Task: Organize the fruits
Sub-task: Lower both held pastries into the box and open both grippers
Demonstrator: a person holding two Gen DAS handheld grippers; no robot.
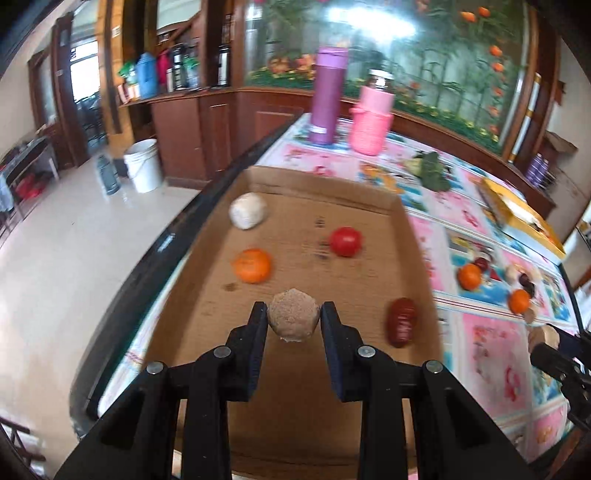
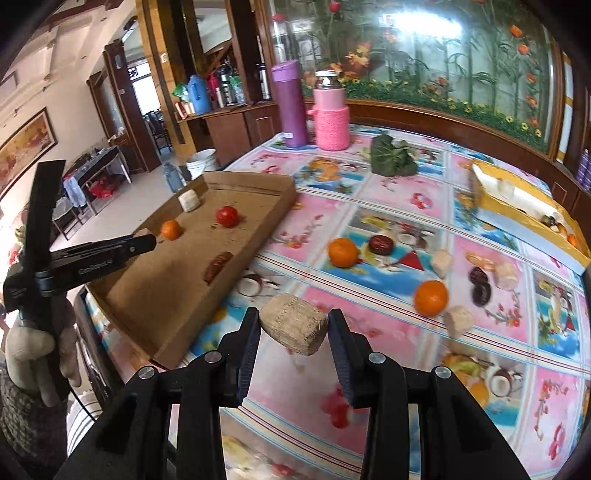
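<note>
Light: bright daylight from doorway (image 1: pixel 83 70) at left | Glare: white patch on mural glass (image 1: pixel 369 18), sheen on floor (image 1: pixel 55 258) | Blur: motion smear, left view worst | Edges: fisheye bowing, dark corners | Shadows: soft, faint

Right wrist view: cardboard tray (image 2: pixel 258 206) on table (image 2: pixel 388 206) at left-centre, holding tomato (image 2: pixel 226 216) and date (image 2: pixel 218 266); two flasks (image 2: pixel 290 103) upper centre behind it; loose fruit (image 2: pixel 430 297) right.
</note>
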